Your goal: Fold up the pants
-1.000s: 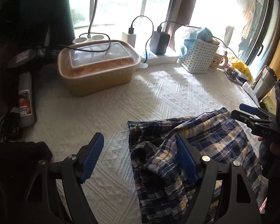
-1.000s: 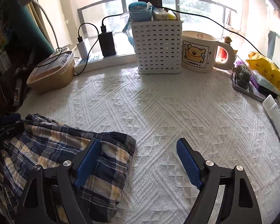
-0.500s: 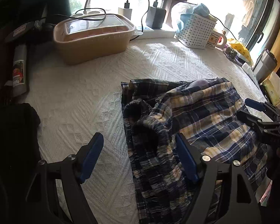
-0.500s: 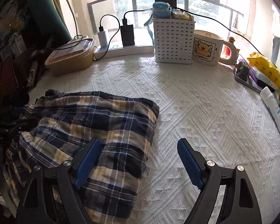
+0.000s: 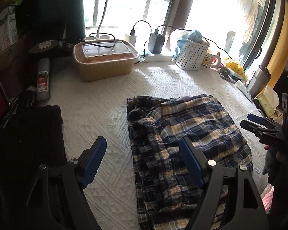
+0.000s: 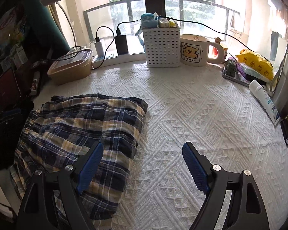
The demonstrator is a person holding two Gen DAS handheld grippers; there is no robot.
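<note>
We are pausing between folds, by our reading: the navy, cream and yellow plaid cotton pants (image 6: 82, 126) are lying in a bunched, roughly rectangular stack on the white woven bedspread with raised diamond patterning (image 6: 192, 118), toward its near left part in the right wrist view, and neither tool is holding cloth. We are keeping the left gripper (image 5: 142, 163) spread wide, its blue ribbed pads hovering over the gathered elastic waistband (image 5: 144, 132), one pad above bare spread and one above the plaid. We are holding the right gripper (image 6: 142, 163) just as wide, its left pad over the stack's right edge and its right pad over bare bedspread. The fabric is looking thin, soft and crumpled, with the waistband puckering and the near layers lying unevenly, so the next move is probably calling for a pinch on a near edge or corner with each tool, then lifting and carrying it across to halve the stack, smoothing as we go. Far off, a tan lidded plastic box (image 5: 103, 61), a white perforated basket (image 6: 162, 46) and a cream bear mug (image 6: 194, 50) are sitting along the window.
</note>
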